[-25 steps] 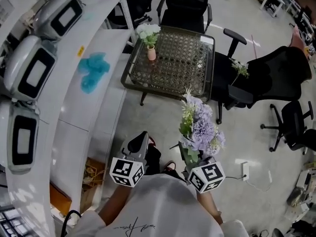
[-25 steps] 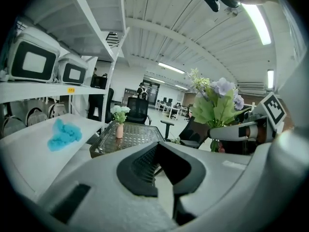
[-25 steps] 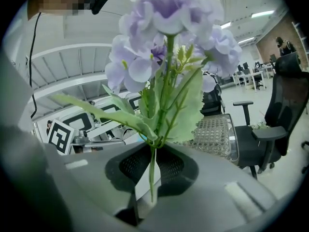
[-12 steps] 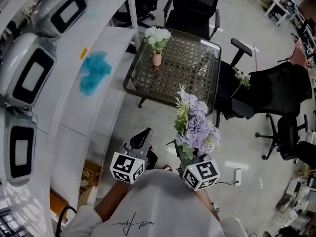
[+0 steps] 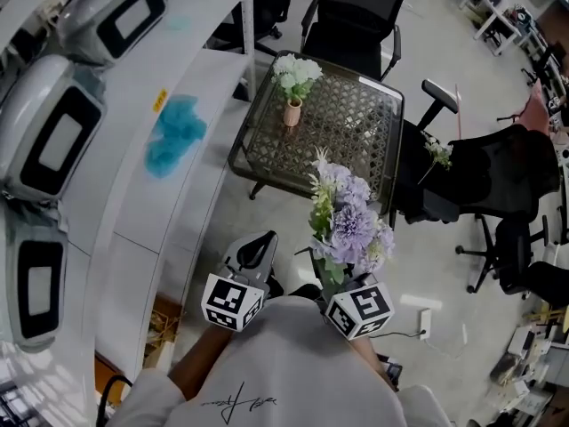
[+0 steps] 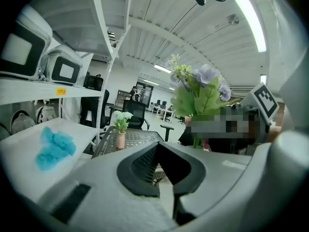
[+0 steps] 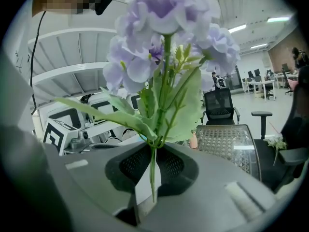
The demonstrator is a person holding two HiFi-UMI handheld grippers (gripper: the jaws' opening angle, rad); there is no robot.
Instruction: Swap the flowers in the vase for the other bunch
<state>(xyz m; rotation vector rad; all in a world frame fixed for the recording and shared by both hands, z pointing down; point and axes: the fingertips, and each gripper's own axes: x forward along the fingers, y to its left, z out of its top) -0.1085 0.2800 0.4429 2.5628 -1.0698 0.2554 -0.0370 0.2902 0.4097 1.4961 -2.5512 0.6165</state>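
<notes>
A small pink vase with white flowers stands at the far left corner of a glass-topped wicker table; the vase also shows in the left gripper view. My right gripper is shut on the stem of a purple flower bunch, held upright over the floor short of the table. My left gripper is shut with nothing in it, level beside the right one. A third small white sprig lies on a black chair.
White shelving with grey cases and a blue cloth runs along the left. Black office chairs stand right of and behind the table. A power strip lies on the floor to the right.
Both grippers, and the purple bunch with them, have come closer to the table. The table and vase now sit lower and nearer in the head view.
</notes>
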